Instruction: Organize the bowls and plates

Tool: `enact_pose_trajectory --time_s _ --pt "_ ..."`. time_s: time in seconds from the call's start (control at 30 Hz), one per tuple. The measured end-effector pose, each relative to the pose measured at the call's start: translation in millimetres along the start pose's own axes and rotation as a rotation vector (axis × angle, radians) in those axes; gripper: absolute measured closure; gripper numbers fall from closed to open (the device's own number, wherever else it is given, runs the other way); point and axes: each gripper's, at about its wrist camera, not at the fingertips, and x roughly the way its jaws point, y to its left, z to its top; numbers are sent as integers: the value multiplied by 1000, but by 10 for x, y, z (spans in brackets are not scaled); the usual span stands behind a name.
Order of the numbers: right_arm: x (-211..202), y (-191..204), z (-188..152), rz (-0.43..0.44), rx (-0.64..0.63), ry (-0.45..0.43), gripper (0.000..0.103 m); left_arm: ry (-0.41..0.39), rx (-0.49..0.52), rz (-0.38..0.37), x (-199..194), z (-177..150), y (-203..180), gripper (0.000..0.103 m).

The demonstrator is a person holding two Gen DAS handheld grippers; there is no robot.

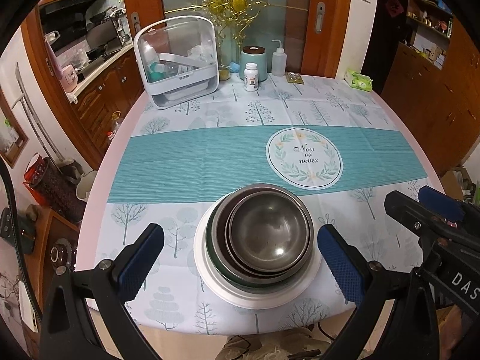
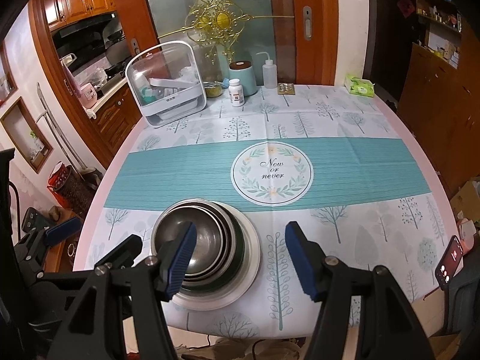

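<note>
Several steel bowls [image 1: 264, 234] are nested in a stack on a white plate [image 1: 210, 273], near the front edge of the table. My left gripper [image 1: 240, 265] is open and empty, with its blue pads on either side of the stack. My right gripper [image 2: 240, 258] is open and empty, above the stack's right part; its left finger [image 2: 180, 258] hangs over the bowls [image 2: 207, 240], and the white plate [image 2: 250, 258] shows under them. The right gripper also shows at the right edge of the left wrist view [image 1: 432, 210].
A tree-print cloth with a teal band [image 1: 192, 162] covers the round table. At the back stand a white lidded storage box [image 1: 177, 63], a teal jar [image 1: 253, 61], a pill bottle [image 1: 250, 76], a squeeze bottle [image 1: 279, 58] and a tissue pack [image 1: 358, 80]. A phone [image 2: 451, 262] lies at the right edge.
</note>
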Motion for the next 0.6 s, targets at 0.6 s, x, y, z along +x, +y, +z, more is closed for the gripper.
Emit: enact_pose_trajectory --time_s 0.6 --pt "49 -13 -18 -5 3 22 41 -3 -43 5 -19 -9 71 1"
